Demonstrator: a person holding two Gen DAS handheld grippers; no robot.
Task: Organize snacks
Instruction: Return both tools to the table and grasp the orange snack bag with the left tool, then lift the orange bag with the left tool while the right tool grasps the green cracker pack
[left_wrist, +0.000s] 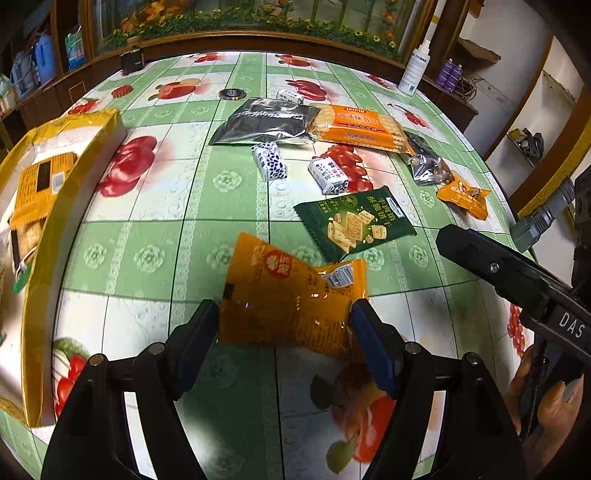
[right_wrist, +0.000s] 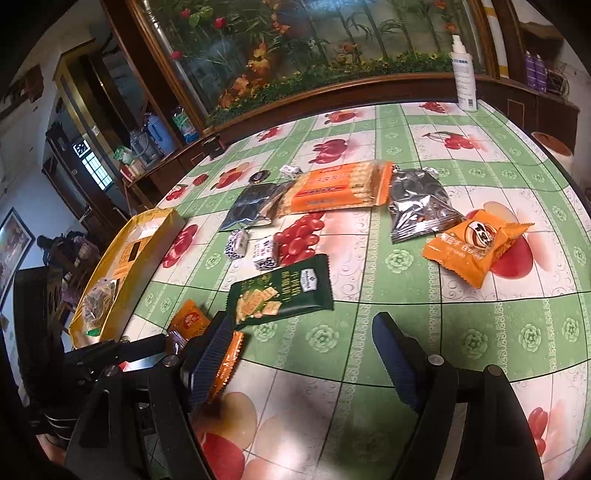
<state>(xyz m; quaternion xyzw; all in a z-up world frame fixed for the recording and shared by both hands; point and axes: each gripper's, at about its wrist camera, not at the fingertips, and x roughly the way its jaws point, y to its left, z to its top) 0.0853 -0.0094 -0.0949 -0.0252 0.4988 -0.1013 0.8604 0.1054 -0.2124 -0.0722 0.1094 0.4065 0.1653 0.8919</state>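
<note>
Table (right_wrist: 406, 302) w/ snack packets (right_wrist: 280, 291), yellow box (right_wrist: 147, 236).

Counted on the desk (right_wrist: 461, 332): two silver foil bags (right_wrist: 251, 206) (right_wrist: 419, 201). Two small white-and-blue wrapped sweets (right_wrist: 236, 245) (right_wrist: 265, 254); a third small white packet (right_wrist: 290, 170) farther back. One long orange cracker pack (right_wrist: 340, 188). One dark green cracker pack (right_wrist: 280, 291). Two small orange packets (left_wrist: 291, 302) (right_wrist: 469, 247). One yellow box (right_wrist: 147, 236). One white spray bottle (right_wrist: 463, 74).
</note>
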